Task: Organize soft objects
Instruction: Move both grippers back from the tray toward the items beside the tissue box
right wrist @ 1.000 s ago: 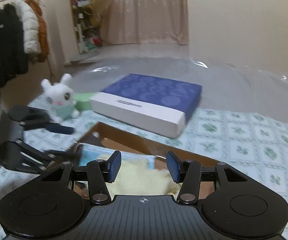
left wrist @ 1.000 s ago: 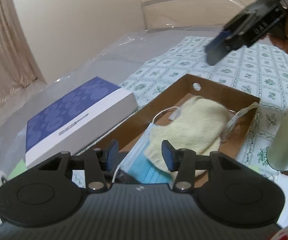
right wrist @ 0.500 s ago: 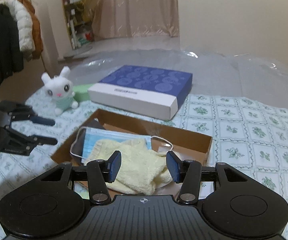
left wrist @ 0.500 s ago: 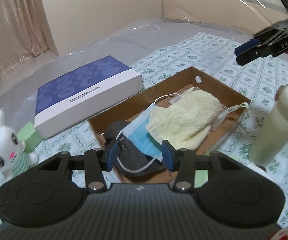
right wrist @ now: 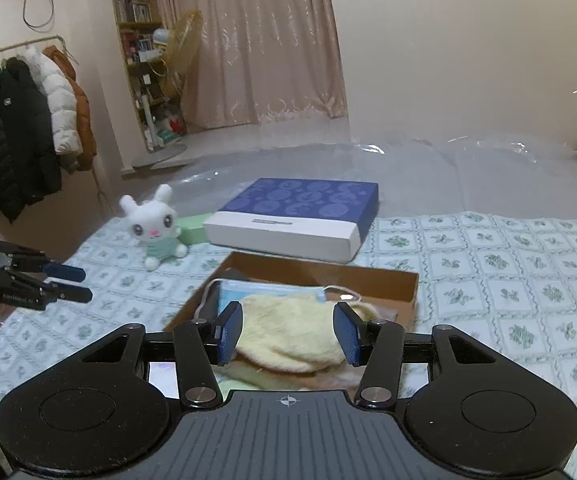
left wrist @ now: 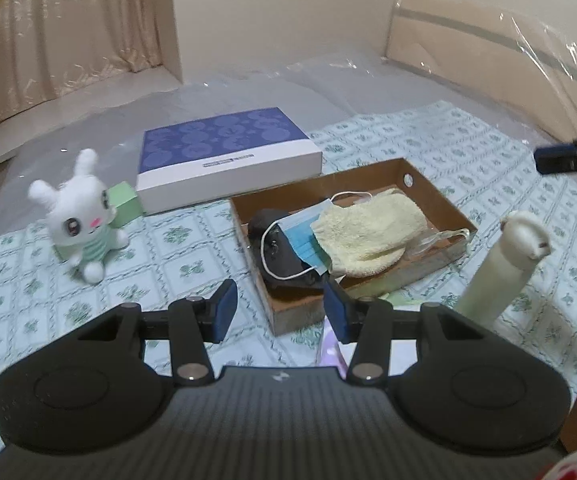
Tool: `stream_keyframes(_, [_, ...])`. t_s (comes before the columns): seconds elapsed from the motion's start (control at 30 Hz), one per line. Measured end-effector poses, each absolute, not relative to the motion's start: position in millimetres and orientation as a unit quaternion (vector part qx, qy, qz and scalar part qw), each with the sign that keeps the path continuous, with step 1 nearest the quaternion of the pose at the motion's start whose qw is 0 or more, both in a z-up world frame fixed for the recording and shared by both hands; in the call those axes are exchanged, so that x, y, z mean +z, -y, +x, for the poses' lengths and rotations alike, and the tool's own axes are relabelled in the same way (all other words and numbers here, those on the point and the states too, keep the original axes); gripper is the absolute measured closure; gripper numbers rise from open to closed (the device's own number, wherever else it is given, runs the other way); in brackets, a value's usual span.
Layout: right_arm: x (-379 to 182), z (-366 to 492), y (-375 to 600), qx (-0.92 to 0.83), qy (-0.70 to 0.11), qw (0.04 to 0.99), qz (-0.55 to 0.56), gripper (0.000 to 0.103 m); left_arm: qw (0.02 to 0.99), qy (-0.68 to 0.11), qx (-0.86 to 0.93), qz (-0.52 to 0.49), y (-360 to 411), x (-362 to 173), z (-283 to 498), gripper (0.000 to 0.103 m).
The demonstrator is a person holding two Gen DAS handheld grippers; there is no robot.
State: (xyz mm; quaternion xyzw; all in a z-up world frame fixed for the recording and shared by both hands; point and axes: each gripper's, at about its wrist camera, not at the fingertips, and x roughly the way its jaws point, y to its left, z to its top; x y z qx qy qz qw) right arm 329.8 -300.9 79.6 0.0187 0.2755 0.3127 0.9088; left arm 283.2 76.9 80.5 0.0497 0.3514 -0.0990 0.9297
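Observation:
A brown cardboard tray (left wrist: 432, 184) (right wrist: 392, 280) lies on the patterned cloth. Inside it are a pale yellow towel cloth (left wrist: 368, 232) (right wrist: 292, 332), a blue face mask (left wrist: 300, 236) (right wrist: 264, 290) and a dark soft item (left wrist: 276, 256). A white plush rabbit (left wrist: 78, 216) (right wrist: 154, 228) sits on the cloth to the tray's left. My left gripper (left wrist: 278, 312) hangs open and empty, above the cloth near the tray's front corner. My right gripper (right wrist: 288, 332) is open and empty too, held back from the tray on its near side.
A blue and white flat box (left wrist: 224, 160) (right wrist: 300, 216) lies behind the tray, a green block (left wrist: 124, 204) beside the rabbit. A cream bottle (left wrist: 500, 264) stands right of the tray. Clear plastic sheeting (right wrist: 428, 176) covers the bed beyond. Coats (right wrist: 16, 136) hang at far left.
Both grippers have pulled back and risen away from the tray, so the rabbit, the bottle and the whole tray now show. The left gripper has also rolled. Neither jaw gap changed.

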Motion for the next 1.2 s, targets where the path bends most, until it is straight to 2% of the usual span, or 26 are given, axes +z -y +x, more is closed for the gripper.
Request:
stream_keyframes(0.27, [78,265,295,0.296,-0.261,0.918,0.04,0.051,0.945,-0.32,-0.066,0.038,-91,104,212,0.058])
stream_keyframes(0.6, [67,201,276,0.282,-0.253,0.923,0.058,0.051,0.948,-0.316,-0.033,0.016,-106,105,140,0.058])
stream_keyframes(1.2, [21,151,235,0.269,-0.279,0.918,0.086,0.051,0.936,-0.351,0.009,-0.027,-101,67,94,0.056])
